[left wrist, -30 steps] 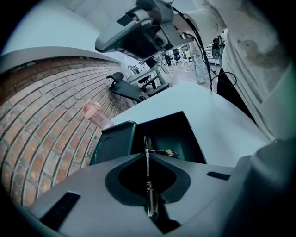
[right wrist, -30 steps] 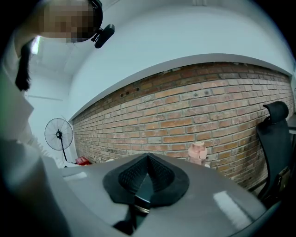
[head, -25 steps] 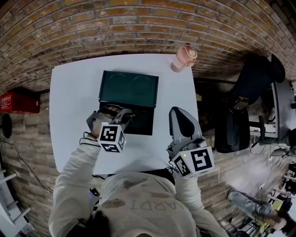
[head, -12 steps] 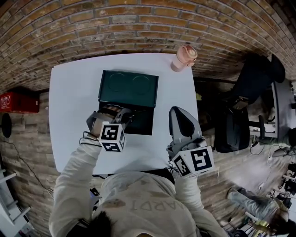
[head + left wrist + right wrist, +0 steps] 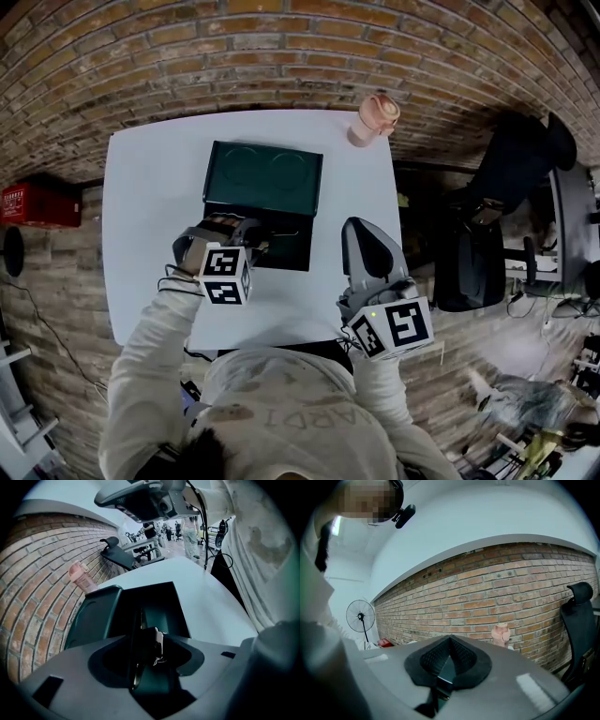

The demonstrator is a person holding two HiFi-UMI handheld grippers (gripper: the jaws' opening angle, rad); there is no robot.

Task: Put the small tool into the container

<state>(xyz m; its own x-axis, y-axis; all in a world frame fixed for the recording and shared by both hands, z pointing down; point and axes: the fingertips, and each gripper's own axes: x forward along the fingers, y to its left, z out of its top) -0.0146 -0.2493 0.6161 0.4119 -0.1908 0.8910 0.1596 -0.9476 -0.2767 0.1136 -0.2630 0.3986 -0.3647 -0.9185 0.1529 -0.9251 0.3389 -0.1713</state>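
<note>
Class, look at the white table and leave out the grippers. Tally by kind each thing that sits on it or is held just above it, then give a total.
green container: 1
pink bottle: 1
small tool: 1
Total: 3

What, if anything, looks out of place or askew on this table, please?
Nothing looks spilled or damaged. The green container lies open on the table; the jaws of the left gripper are opening above it, the small tool between them. Only the pink bottle stands near the table's far corner.
</note>
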